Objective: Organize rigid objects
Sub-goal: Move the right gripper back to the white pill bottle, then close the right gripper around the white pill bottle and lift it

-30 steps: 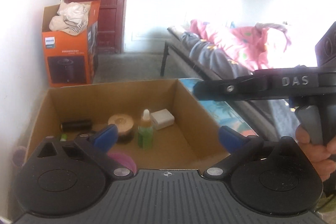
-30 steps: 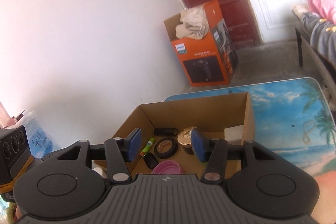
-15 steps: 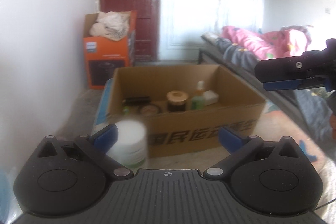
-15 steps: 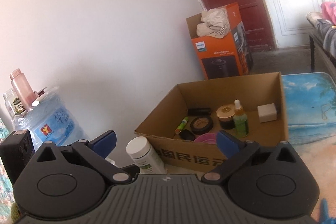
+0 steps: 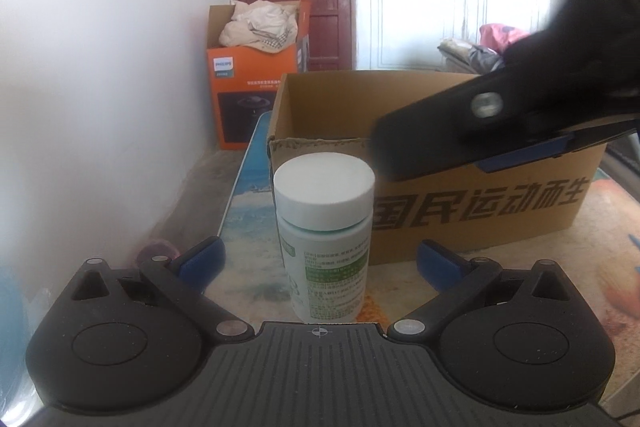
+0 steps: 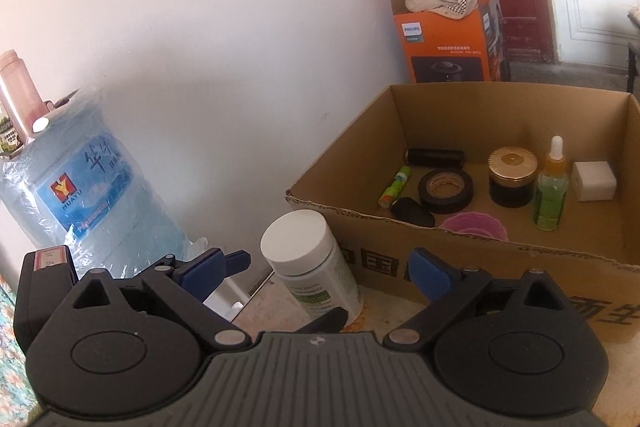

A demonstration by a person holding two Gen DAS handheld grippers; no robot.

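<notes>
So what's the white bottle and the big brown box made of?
White bottle: looks like smooth plastic, with a matte cap and a glossy printed label. Brown box: corrugated cardboard, dull and papery, with a ragged torn top edge.

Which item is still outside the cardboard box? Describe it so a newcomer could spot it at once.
Find the open cardboard box with printed characters on its front. Just outside its near left corner, on the table, stands a white pill bottle with a flat white cap and green label, the only upright container outside the box.
</notes>
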